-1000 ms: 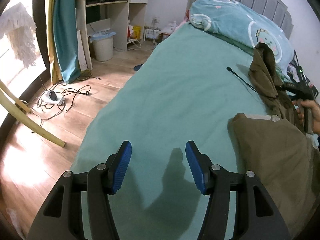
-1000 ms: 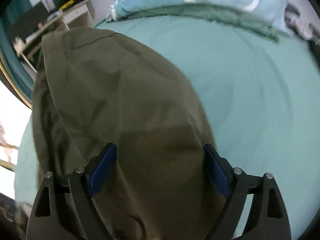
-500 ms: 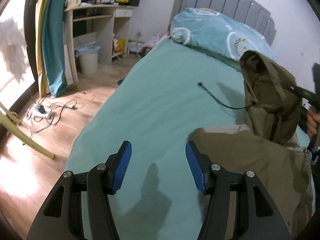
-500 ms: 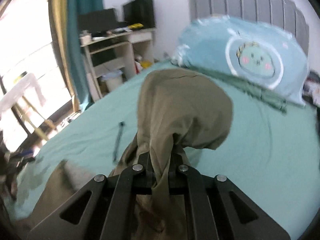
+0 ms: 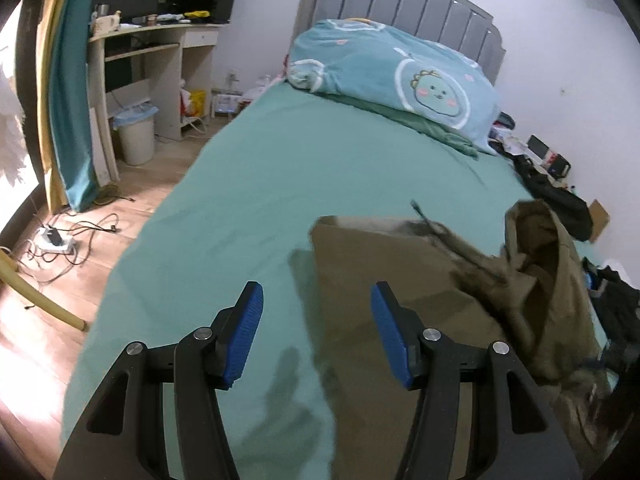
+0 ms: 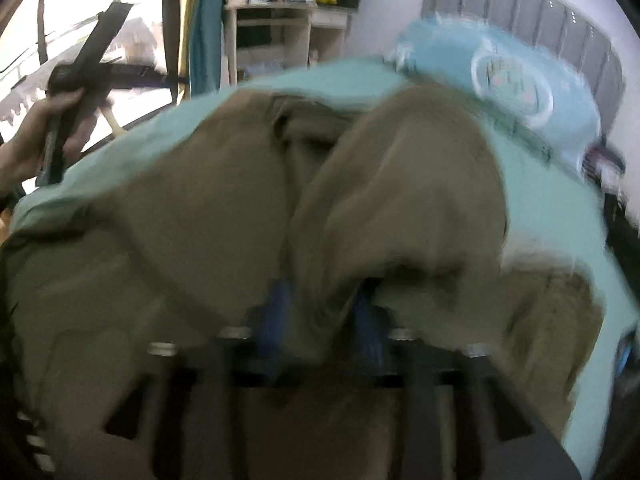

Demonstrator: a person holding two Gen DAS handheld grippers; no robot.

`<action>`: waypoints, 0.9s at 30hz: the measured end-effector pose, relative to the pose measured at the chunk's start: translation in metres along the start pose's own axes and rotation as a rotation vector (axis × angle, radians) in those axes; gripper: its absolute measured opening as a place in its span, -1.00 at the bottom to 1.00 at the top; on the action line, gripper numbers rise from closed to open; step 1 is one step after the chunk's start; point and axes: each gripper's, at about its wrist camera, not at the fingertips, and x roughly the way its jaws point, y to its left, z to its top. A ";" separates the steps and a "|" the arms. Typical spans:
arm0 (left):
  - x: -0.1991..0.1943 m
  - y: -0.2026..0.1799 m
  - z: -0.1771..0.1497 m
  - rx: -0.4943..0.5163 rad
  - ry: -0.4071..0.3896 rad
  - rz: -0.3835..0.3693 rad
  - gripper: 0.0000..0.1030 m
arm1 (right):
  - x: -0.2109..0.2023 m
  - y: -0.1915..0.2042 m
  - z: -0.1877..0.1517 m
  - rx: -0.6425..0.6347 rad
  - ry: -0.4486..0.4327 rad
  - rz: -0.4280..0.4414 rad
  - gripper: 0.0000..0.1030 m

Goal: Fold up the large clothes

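Note:
An olive-green garment (image 5: 420, 280) lies on the teal bed sheet (image 5: 280, 184), with a bunched hood-like part at the right. My left gripper (image 5: 316, 320) is open and empty, held above the garment's left edge. In the blurred right wrist view the garment (image 6: 200, 220) fills the frame. My right gripper (image 6: 320, 320) has its blue pads (image 6: 276, 316) close together with a fold of the garment between them. The left gripper (image 6: 80, 80) shows there at the upper left in a hand.
A teal cartoon quilt (image 5: 400, 76) and grey headboard (image 5: 400, 12) lie at the bed's far end. A desk (image 5: 160, 60), bin (image 5: 136, 136), curtain (image 5: 68, 100) and floor cables (image 5: 60, 240) stand left. Dark clutter (image 5: 560, 200) lies at the bed's right edge.
The right gripper, shut on the garment, has swung it down from a raised hang towards the bed. The left gripper has shifted right over the garment's edge, still open.

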 end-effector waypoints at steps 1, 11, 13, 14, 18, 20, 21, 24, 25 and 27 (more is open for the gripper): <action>-0.001 -0.004 -0.002 0.006 0.004 -0.008 0.16 | -0.002 0.002 -0.010 0.032 0.023 0.010 0.49; -0.008 -0.003 0.003 -0.003 0.003 -0.012 0.15 | -0.032 -0.075 0.041 0.272 -0.066 -0.103 0.56; -0.008 0.005 0.008 -0.018 -0.001 -0.007 0.16 | -0.023 -0.106 0.070 0.345 -0.110 -0.117 0.56; -0.008 0.010 0.011 -0.028 0.000 -0.001 0.16 | -0.020 -0.115 0.076 0.372 -0.120 -0.107 0.56; -0.009 0.028 0.022 -0.069 -0.016 0.014 0.16 | 0.022 -0.165 0.109 0.507 -0.089 -0.049 0.56; -0.007 0.036 0.027 -0.096 -0.020 0.014 0.16 | 0.048 -0.175 0.116 0.563 -0.032 0.029 0.56; -0.005 0.040 0.030 -0.108 -0.020 0.010 0.16 | 0.057 -0.176 0.118 0.580 -0.011 0.063 0.56; -0.003 0.043 0.033 -0.124 -0.022 0.007 0.16 | 0.084 -0.166 0.123 0.625 0.065 0.231 0.55; -0.003 0.043 0.034 -0.124 -0.022 0.008 0.16 | 0.086 -0.157 0.125 0.627 0.061 0.257 0.49; -0.004 0.040 0.033 -0.115 -0.022 0.008 0.16 | 0.079 -0.138 0.131 0.577 0.040 0.279 -0.86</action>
